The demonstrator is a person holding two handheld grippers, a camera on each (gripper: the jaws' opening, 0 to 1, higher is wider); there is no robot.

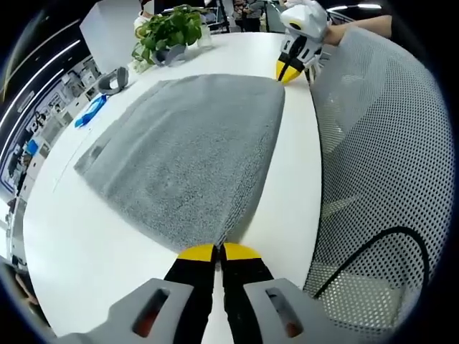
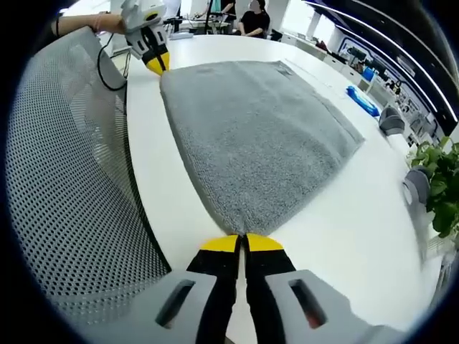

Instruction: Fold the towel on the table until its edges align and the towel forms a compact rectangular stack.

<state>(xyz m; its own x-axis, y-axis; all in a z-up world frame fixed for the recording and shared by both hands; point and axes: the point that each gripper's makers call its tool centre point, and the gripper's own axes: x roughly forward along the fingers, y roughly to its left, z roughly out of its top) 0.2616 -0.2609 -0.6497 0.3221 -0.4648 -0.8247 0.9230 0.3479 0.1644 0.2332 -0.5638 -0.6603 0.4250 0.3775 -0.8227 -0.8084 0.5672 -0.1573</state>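
left hand-held gripper [image 1: 218,252] pinches towel [image 1: 190,147] corner | right hand-held gripper [image 2: 242,244] likewise

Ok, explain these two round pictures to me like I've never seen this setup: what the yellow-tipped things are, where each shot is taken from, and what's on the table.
There is no robot here. A person holds a two-jaw tool in each hand, and a fisheye camera rides on each tool, looking forward along its jaws.

In the left gripper view, the left gripper rises from the bottom, its yellow-tipped jaws closed on one corner of the grey towel. The right gripper shows far off, at the next corner along the same edge.

The right gripper view is the mirror of that: the right gripper pinches its corner, and the left one appears at the top.

The towel lies flat on a white table. Beyond it are a potted plant and a blue object. A mesh chair back stands beside the table.
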